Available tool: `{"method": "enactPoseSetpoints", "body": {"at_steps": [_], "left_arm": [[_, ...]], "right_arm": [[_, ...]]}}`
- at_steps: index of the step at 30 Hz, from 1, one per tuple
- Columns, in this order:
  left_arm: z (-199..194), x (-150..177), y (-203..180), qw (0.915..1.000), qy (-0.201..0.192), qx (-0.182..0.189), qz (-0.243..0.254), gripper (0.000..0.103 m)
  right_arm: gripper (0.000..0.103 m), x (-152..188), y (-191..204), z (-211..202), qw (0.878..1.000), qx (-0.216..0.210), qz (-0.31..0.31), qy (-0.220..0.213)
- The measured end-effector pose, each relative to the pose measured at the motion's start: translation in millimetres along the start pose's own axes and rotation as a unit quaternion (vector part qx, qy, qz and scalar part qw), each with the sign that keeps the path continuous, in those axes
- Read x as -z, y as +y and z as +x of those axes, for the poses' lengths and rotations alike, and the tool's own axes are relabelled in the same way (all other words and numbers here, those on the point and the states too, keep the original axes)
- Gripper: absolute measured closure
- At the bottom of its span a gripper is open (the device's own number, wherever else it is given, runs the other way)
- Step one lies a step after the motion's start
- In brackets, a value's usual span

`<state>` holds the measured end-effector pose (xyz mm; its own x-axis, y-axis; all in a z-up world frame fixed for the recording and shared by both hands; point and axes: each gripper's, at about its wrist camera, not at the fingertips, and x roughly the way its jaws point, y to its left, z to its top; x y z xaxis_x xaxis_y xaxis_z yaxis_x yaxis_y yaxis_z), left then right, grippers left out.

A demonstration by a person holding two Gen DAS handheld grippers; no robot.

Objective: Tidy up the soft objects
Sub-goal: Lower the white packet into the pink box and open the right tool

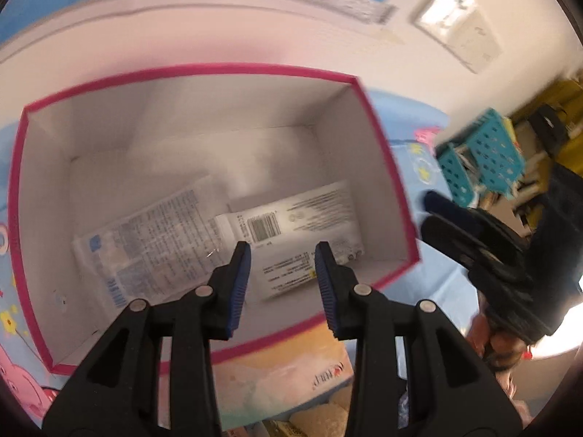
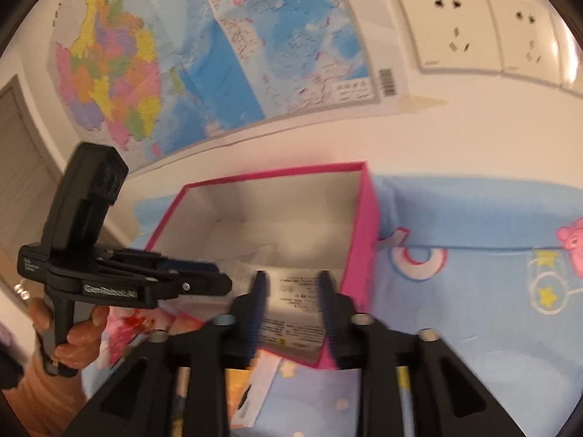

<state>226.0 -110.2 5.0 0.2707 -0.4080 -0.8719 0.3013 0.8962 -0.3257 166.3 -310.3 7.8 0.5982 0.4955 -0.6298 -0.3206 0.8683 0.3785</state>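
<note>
A pink-rimmed white box [image 1: 386, 153] stands open on a blue cartoon sheet. Two soft white wipe packs lie flat inside: one at left [image 1: 145, 233], one at right [image 1: 302, 225]. My left gripper [image 1: 282, 273] is open and empty, above the box's near rim. My right gripper [image 2: 291, 309] is open and empty; the right-hand pack [image 2: 295, 313] shows between its fingers but lies down in the box [image 2: 364, 225]. The left gripper [image 2: 204, 282] shows in the right wrist view, held by a hand. The right gripper [image 1: 466, 233] shows at the right of the left wrist view.
A pastel tissue pack [image 1: 284, 378] lies in front of the box. A teal perforated basket [image 1: 484, 156] stands at the right among clutter. A map [image 2: 218, 47] and wall sockets [image 2: 473, 29] hang on the wall behind the box.
</note>
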Motion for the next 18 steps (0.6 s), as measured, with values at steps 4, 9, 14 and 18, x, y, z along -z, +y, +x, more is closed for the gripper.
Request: {"method": "enactPoseSetpoints", "body": {"at_steps": [4, 9, 14, 18], "left_arm": [[-3, 6, -2, 0.9998, -0.013, -0.009, 0.008, 0.065], [-33, 23, -10, 0.9970, -0.063, -0.004, 0.044, 0.050], [-75, 57, -10, 0.9894, -0.124, 0.009, 0.074, 0.045], [-101, 85, -2, 0.9839, -0.159, 0.001, 0.081, 0.043]], "right_arm": [[0.059, 0, 10, -15, 1.000, -0.003, -0.021, -0.023], [0.056, 9, 27, -33, 0.998, -0.029, -0.050, -0.034], [0.051, 30, 48, -49, 0.994, -0.075, -0.078, -0.034], [0.049, 52, 69, -55, 0.988, -0.110, -0.102, -0.022]]}}
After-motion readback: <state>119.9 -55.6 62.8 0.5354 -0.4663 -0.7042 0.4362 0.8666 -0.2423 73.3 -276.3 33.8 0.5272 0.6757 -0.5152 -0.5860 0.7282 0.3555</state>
